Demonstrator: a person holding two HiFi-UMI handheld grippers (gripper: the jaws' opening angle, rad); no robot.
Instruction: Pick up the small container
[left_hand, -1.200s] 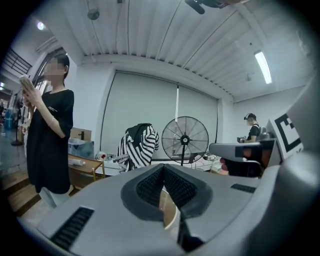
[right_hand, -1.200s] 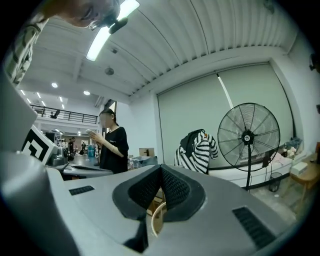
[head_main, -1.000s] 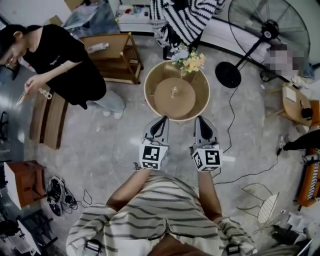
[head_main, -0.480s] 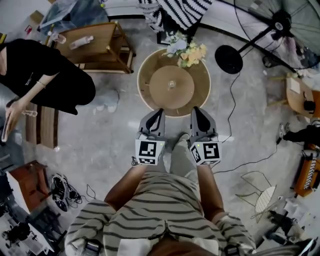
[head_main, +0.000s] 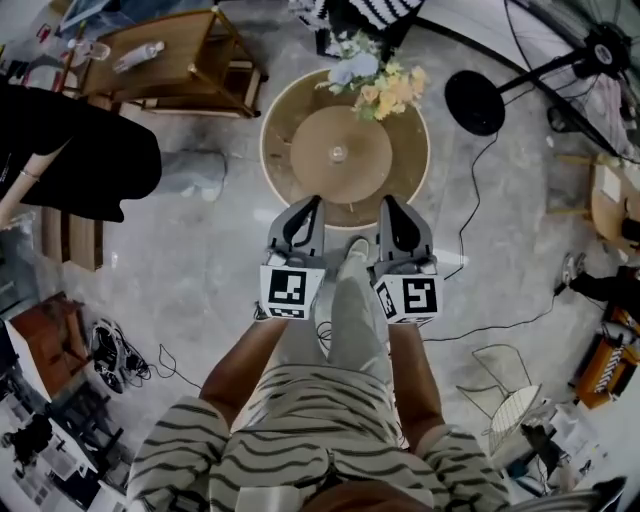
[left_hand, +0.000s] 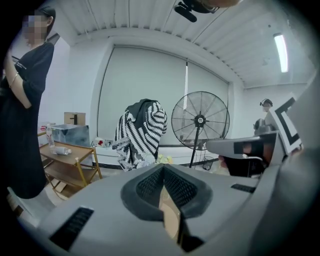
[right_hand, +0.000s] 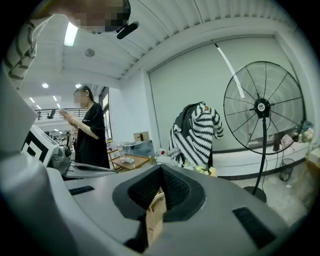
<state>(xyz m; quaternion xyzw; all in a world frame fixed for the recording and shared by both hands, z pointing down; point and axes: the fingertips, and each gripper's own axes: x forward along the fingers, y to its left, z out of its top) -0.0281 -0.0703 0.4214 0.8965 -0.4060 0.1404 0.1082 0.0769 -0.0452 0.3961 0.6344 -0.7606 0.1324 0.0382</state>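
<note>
A round wooden table (head_main: 285, 120) stands ahead of me in the head view. At the centre of its raised round disc sits a small pale container (head_main: 338, 153). A bunch of flowers (head_main: 378, 85) lies at the far rim. My left gripper (head_main: 303, 212) and right gripper (head_main: 392, 210) hover side by side over the near rim, both short of the container. In the left gripper view the left gripper (left_hand: 164, 172) has its jaws together and holds nothing. The right gripper (right_hand: 160, 176) looks the same in its own view. Neither gripper view shows the container.
A person in black (head_main: 70, 150) stands at the left beside a low wooden trolley (head_main: 170, 60). A fan's round base (head_main: 475, 100) and a cable (head_main: 470, 215) lie right of the table. A wire chair (head_main: 512, 410) and shoes (head_main: 105, 352) sit on the floor behind.
I have stepped toward the table: a leg now shows between the grippers, and both grippers reach over the near rim. The person in black has slid toward the left edge.
</note>
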